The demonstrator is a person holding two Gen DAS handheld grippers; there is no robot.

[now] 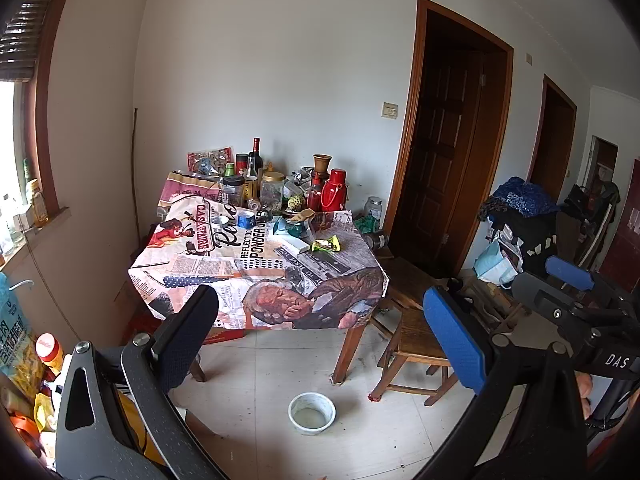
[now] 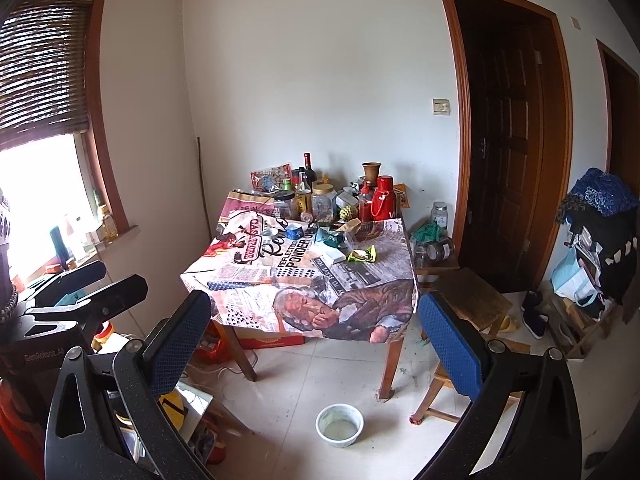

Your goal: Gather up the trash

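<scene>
- The trash showed as a crumpled green-and-yellow wrapper (image 1: pixel 326 244) with a teal crumpled bag (image 1: pixel 289 227) just behind it, both lying on the printed cloth.
- The bench (image 1: pixel 352 280) stood in the room's corner; its near edge faced open tiled floor, where a white bowl (image 1: pixel 312 413) sat, with a wooden stool (image 1: pixel 416 332) at its right.
- The left tool (image 1: pixel 320 332) and right tool (image 2: pixel 316 336) both hung released, jaws spread wide, nothing between them.
- The wrapper lay well ahead of both tools, up past the bench's near edge.
</scene>
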